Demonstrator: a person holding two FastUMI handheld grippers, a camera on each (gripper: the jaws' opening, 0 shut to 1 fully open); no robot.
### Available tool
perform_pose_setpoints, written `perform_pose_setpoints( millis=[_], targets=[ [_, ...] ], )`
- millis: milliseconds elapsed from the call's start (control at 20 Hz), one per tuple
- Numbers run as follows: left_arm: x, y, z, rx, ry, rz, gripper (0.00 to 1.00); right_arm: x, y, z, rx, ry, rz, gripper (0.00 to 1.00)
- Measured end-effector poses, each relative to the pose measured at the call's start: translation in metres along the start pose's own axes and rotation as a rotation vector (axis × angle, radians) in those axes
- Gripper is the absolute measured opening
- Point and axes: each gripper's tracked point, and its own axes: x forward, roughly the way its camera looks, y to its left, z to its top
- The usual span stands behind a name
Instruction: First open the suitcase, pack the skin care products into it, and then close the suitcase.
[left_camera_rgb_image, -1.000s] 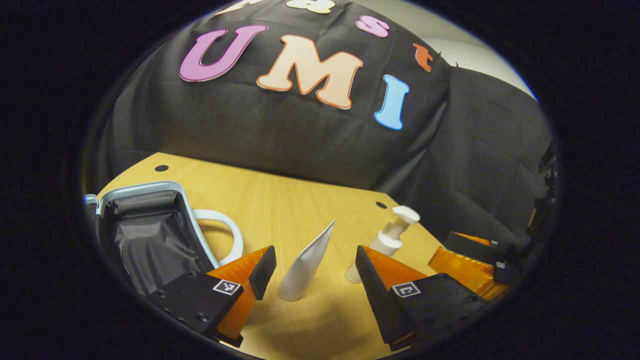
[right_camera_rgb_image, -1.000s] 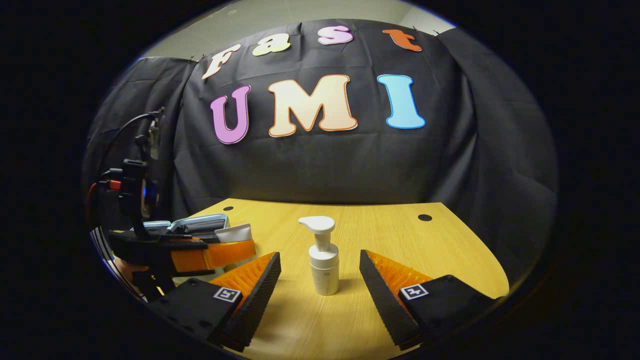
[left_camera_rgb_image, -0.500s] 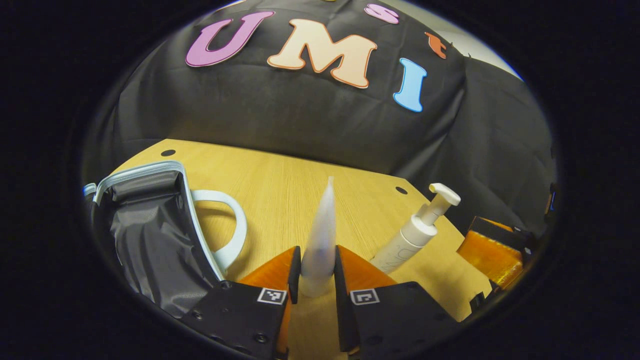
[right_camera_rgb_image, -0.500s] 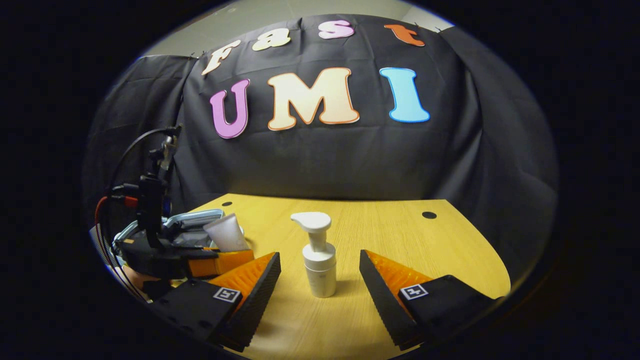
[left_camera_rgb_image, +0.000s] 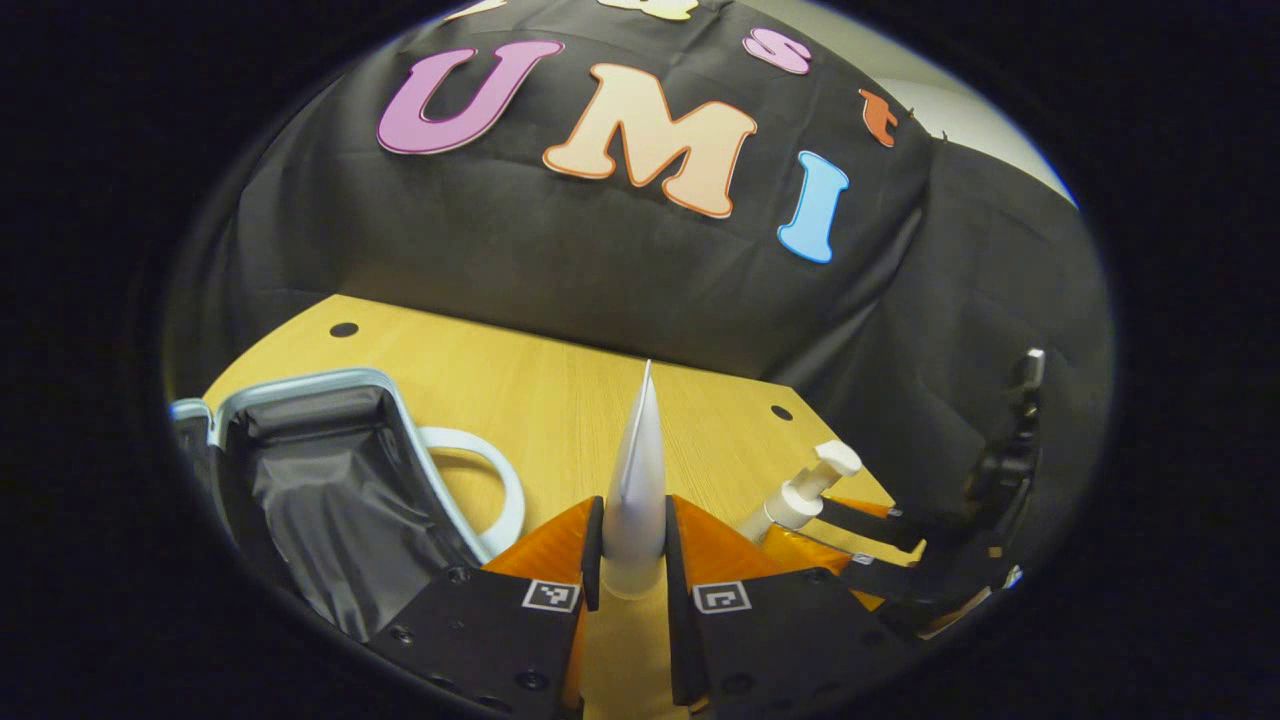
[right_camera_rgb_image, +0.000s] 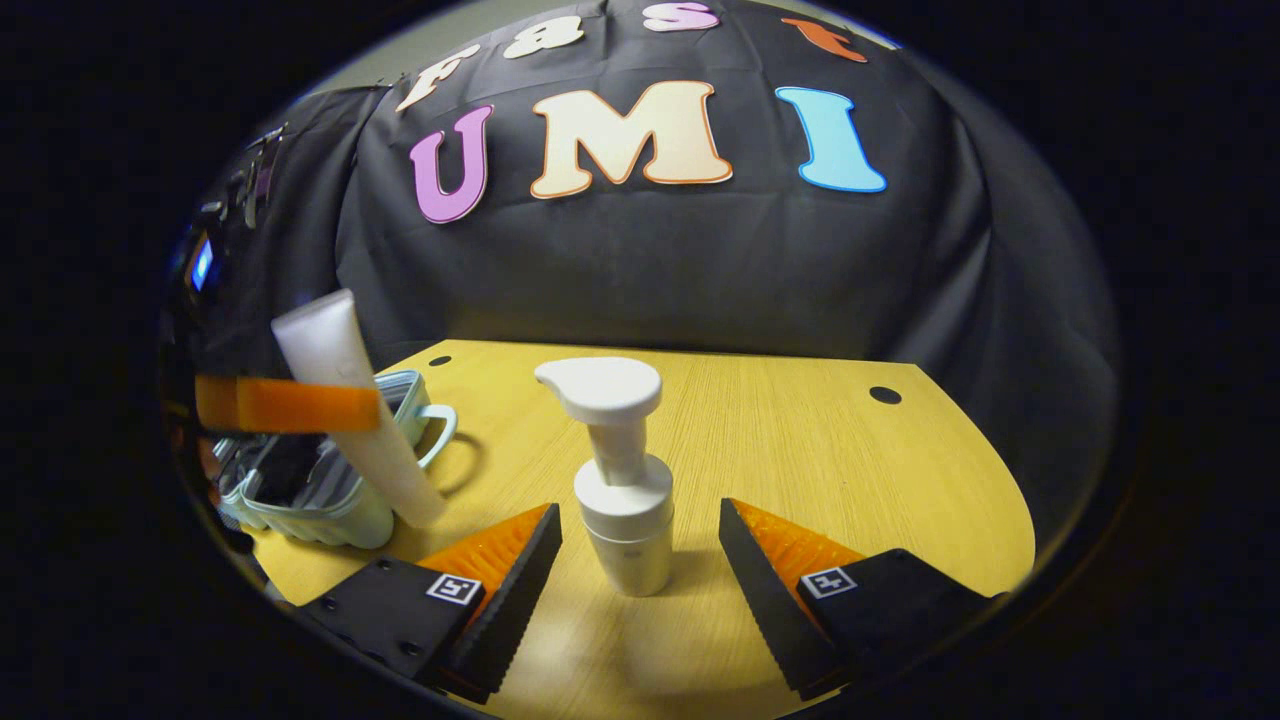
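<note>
A white squeeze tube (left_camera_rgb_image: 634, 480) stands cap-down between my left gripper's (left_camera_rgb_image: 634, 548) fingers, which are shut on its lower part. The right gripper view shows the same tube (right_camera_rgb_image: 350, 410) tilted, cap near the table, with the left gripper (right_camera_rgb_image: 300, 403) across its middle. A white pump bottle (right_camera_rgb_image: 620, 480) stands upright on the table between the fingers of my right gripper (right_camera_rgb_image: 640, 560), which is open and not touching it. The small light-blue suitcase (left_camera_rgb_image: 330, 480) lies open at the left, its dark lining showing, and its white handle (left_camera_rgb_image: 490, 480) faces the tube.
The wooden table (right_camera_rgb_image: 800, 450) has cable holes near its back edge and a rounded right edge. The open suitcase (right_camera_rgb_image: 310, 490) lies at the table's left side, just behind the tube. The right gripper (left_camera_rgb_image: 850, 545) sits close by the pump bottle (left_camera_rgb_image: 800, 490).
My left gripper closed on the tube and now holds it raised and tilted. My right gripper moved forward, so the pump bottle now stands between its open fingers.
</note>
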Motion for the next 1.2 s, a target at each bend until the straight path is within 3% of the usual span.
perform_pose_setpoints(
  millis=[200, 250, 350, 700, 750, 850, 950, 1050, 1150, 1200],
  targets=[
    [-0.035, 0.048, 0.013, -0.051, 0.033, 0.089, 0.27, 0.021, 0.009, -0.001, -0.058, 0.001, -0.003, 0.98],
    [-0.043, 0.06, 0.012, -0.069, 0.052, 0.108, 0.27, 0.023, 0.01, 0.002, -0.077, -0.002, -0.007, 0.8],
    [-0.06, 0.084, 0.008, -0.104, 0.107, 0.134, 0.27, 0.022, 0.016, 0.0, -0.1, 0.012, 0.013, 0.63],
    [-0.075, 0.163, -0.052, -0.177, 0.397, 0.199, 0.27, -0.018, 0.078, 0.054, -0.134, -0.022, 0.136, 0.61],
    [-0.076, 0.169, -0.061, -0.18, 0.43, 0.207, 0.24, -0.026, 0.092, 0.065, -0.13, -0.029, 0.161, 0.61],
    [-0.076, 0.172, -0.072, -0.2, 0.47, 0.199, 0.27, -0.041, 0.123, 0.082, -0.15, -0.037, 0.215, 0.61],
    [-0.07, 0.179, -0.07, -0.222, 0.465, 0.195, 0.24, -0.05, 0.158, 0.093, -0.165, -0.025, 0.282, 0.6],
    [-0.068, 0.191, -0.073, -0.234, 0.478, 0.221, 0.31, -0.053, 0.198, 0.098, -0.151, -0.013, 0.363, 0.6],
    [-0.074, 0.203, -0.073, -0.232, 0.476, 0.261, 0.29, -0.051, 0.233, 0.094, -0.145, 0.024, 0.43, 0.6],
    [-0.076, 0.204, -0.07, -0.244, 0.45, 0.264, 0.44, -0.046, 0.249, 0.089, -0.153, 0.049, 0.456, 0.6]
  ],
)
